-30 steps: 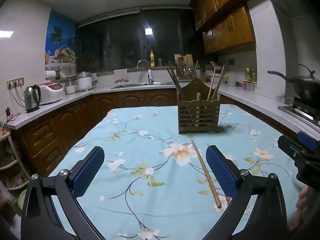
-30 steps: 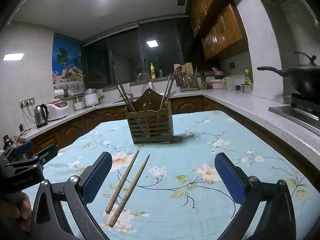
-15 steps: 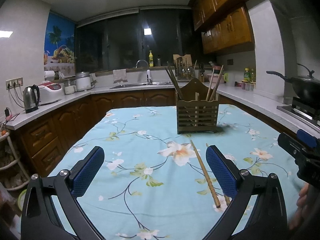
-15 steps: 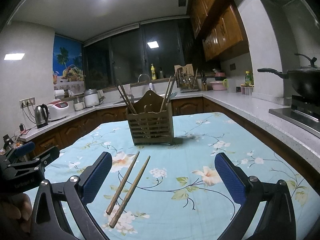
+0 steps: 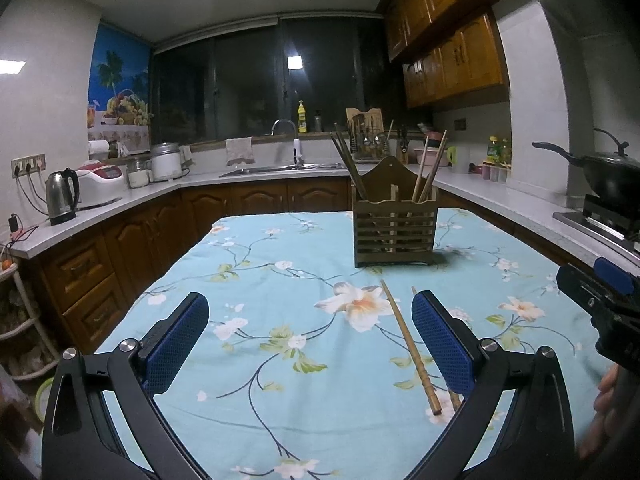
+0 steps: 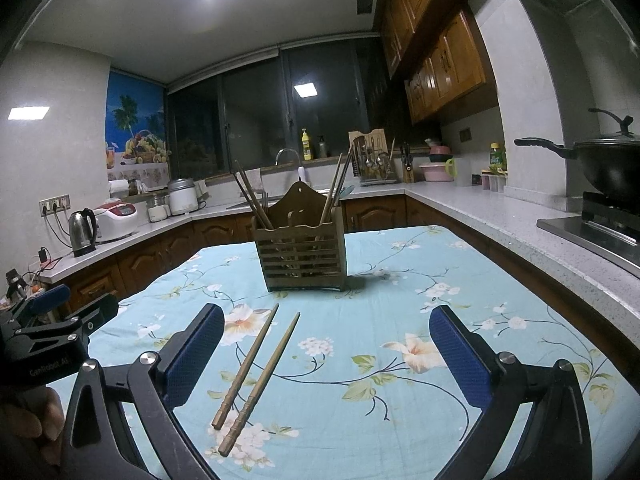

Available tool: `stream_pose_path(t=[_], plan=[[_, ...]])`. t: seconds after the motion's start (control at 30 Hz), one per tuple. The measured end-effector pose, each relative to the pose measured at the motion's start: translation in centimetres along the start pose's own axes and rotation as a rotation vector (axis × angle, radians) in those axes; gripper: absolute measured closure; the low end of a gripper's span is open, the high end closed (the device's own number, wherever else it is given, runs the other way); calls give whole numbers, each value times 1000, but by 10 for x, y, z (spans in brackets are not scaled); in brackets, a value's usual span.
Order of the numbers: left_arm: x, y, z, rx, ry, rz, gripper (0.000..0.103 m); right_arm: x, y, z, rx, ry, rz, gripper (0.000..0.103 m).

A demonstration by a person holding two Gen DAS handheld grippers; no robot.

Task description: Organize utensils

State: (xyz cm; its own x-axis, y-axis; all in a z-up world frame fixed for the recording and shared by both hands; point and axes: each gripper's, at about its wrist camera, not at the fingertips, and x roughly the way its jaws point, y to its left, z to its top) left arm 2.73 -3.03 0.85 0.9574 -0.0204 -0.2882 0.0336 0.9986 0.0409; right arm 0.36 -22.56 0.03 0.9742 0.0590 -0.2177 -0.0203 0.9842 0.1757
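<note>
Two loose brown wooden chopsticks [image 6: 256, 368] lie side by side, close but apart, on the light blue tablecloth printed with white flowers [image 6: 400, 292], their thin tips pointing toward the slatted brown wooden utensil holder [image 6: 302, 258]. The holder stands upright farther back on the cloth, with a pair of chopsticks leaning out of its left side [image 6: 250, 196] and another pair out of its right [image 6: 338, 188].

The right gripper [image 6: 338, 354] hovers over the cloth with its blue-padded fingers [image 6: 460, 354] spread wide and empty; the loose chopsticks lie just inside its left finger. The left gripper [image 5: 310, 344] is likewise spread wide and holds nothing. In its view one chopstick lies beside the right pad [image 5: 442, 344], and the second seems mostly hidden behind that pad. A black wok [image 6: 608, 160] sits on the stove at the right.
</note>
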Motion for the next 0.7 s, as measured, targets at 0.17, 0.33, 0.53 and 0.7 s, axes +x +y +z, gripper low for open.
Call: stream_pose_path(t=[0.17, 0.33, 0.53, 0.7], plan=[[0, 0, 0, -3, 1, -3, 0, 0, 0, 0, -2, -1, -1, 0], [0, 1, -1, 1, 8, -8, 0, 0, 1, 0, 1, 2, -1, 0], [4, 4, -1, -4, 23, -27, 0, 0, 4, 2, -3, 7, 2, 0], [8, 1, -2, 4, 32, -36, 0, 2, 6, 4, -3, 12, 2, 0]])
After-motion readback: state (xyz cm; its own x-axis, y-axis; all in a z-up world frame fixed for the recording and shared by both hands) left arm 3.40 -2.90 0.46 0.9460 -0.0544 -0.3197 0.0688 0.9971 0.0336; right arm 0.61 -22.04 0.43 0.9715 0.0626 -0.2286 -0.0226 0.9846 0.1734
